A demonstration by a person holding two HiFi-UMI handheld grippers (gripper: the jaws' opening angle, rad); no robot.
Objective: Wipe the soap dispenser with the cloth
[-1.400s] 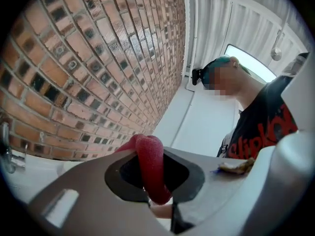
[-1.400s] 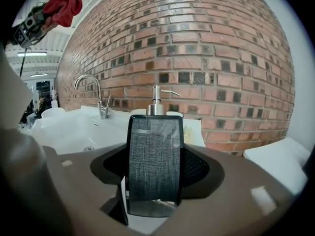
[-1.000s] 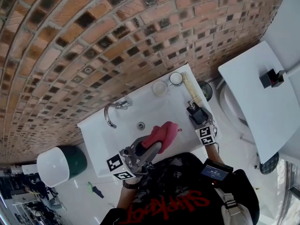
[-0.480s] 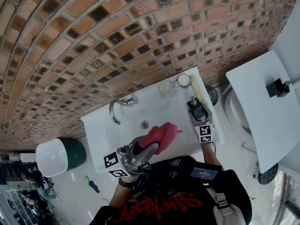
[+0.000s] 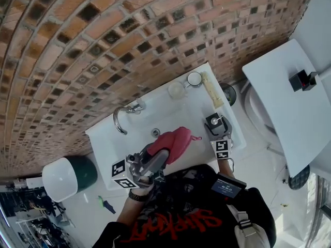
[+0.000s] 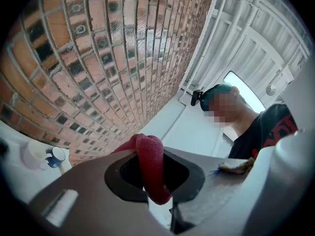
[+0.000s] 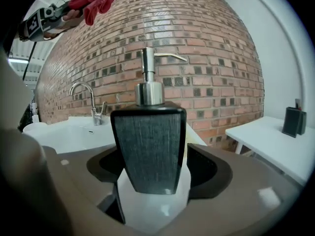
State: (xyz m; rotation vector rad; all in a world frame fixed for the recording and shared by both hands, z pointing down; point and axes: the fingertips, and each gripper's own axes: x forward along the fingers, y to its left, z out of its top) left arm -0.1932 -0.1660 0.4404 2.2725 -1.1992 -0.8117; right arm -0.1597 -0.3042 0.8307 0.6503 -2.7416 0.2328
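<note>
Head view: the left claw (image 5: 161,158), clenched on the red cloth (image 5: 173,141), hangs over the sink (image 5: 170,112); the soap dispenser (image 5: 214,121) stands on its rim.

Left gripper view: a cloth fold is pinched.

Right gripper view: the right claw (image 7: 152,178) has just been opening and sits released around the dispenser. I'd steady the dispenser before wiping.

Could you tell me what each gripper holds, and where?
Left gripper pinches the cloth by a fold. Right gripper holds nothing: its jaws just opened around the soap dispenser.

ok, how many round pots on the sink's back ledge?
2: clear pot right of the tap; dark-rimmed pot beside it, further right. Nothing seems to hide more.
</note>
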